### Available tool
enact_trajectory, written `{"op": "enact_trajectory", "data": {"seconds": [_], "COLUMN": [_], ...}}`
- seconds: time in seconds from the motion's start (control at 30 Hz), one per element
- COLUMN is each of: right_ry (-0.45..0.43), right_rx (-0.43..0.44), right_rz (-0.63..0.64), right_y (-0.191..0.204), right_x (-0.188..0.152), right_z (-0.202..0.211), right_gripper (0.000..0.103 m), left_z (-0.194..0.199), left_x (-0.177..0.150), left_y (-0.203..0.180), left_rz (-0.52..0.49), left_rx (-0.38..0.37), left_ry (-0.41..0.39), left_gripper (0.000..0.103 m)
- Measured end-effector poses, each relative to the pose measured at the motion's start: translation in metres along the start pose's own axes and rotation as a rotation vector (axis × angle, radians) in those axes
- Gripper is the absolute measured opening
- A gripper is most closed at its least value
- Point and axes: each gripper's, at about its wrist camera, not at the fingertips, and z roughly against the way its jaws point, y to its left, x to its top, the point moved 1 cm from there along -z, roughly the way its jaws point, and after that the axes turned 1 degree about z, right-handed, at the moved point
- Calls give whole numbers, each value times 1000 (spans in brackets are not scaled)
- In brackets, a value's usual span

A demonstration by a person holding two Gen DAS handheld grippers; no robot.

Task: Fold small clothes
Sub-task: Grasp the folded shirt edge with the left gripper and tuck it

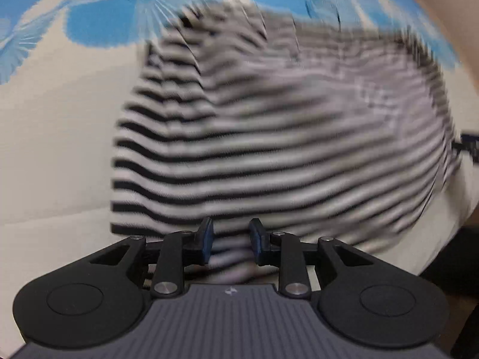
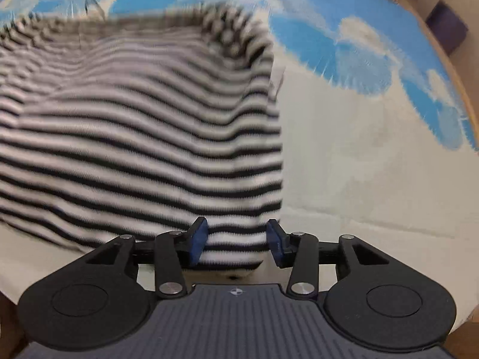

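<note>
A black-and-white striped garment (image 1: 269, 149) lies folded on a cream cloth with blue flowers (image 1: 60, 134). The picture is blurred. My left gripper (image 1: 231, 239) points down at the garment's near hem. Striped cloth fills the narrow gap from pad to pad, so it is shut on the garment. In the right wrist view the same garment (image 2: 134, 134) spreads to the left, its near right corner lying between the jaws of my right gripper (image 2: 236, 239). Those jaws stand wider than the cloth, and the right fingertip (image 2: 274, 236) is clear of it, so this gripper is open.
The cream and blue cloth (image 2: 359, 164) stretches bare to the right of the garment. A wooden edge (image 2: 449, 59) curves along its far right side, with a dark purple box (image 2: 446, 27) beyond it. A dark object (image 1: 467, 146) shows at the right edge of the left wrist view.
</note>
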Motion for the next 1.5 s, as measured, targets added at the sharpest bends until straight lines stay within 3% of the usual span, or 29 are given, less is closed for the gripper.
{"op": "enact_trajectory", "data": {"seconds": [0.1, 0.13, 0.17, 0.23, 0.3, 0.33, 0.4, 0.47, 0.6, 0.73, 1.13, 1.2, 1.27, 1.33, 1.43, 1.5], "right_ry": [-207, -285, -348, -435, -443, -382, -384, -395, -326, -316, -279, -277, -274, -271, -260, -257], "right_rx": [-36, -41, -36, -22, -13, -11, -24, -25, -21, -2, -24, -26, -29, -32, -38, -40], "right_rz": [-56, -88, -119, -173, -205, -189, -179, -202, -248, -280, -259, -260, -259, -258, -258, -264], "right_y": [-10, -14, -18, -25, -29, -28, -29, -37, -48, -53, -54, -53, -52, -51, -49, -49], "right_x": [10, 11, 10, 4, -6, -7, -7, -4, -3, -3, 3, 3, 3, 3, 4, 4], "right_z": [53, 72, 86, 103, 97, 89, 87, 83, 66, 60, 45, 44, 43, 42, 40, 39], "right_gripper": [47, 53, 60, 62, 62, 60, 55, 55, 55, 56, 56, 56, 56, 56, 56, 56], "left_z": [31, 39, 44, 49, 49, 47, 41, 28, 1, -18, -34, -35, -38, -38, -37, -35], "left_x": [6, 7, 8, 7, 5, 4, 3, 4, 6, 7, 27, 28, 29, 28, 27, 27], "left_y": [25, 37, 48, 73, 87, 92, 99, 99, 93, 96, 69, 66, 62, 53, 39, 39], "left_rz": [154, 226, 287, 436, 512, 534, 558, 543, 474, 458, 326, 313, 294, 255, 169, 167], "left_rx": [-43, -46, -48, -27, -15, -31, -70, -86, -66, -61, -42, -46, -67, -82, -55, -59], "left_ry": [-154, -195, -219, -255, -273, -274, -253, -212, -137, -98, -109, -111, -109, -105, -118, -124], "left_gripper": [37, 44, 47, 50, 52, 52, 54, 58, 58, 59, 61, 55, 33, 18, 14, 12]}}
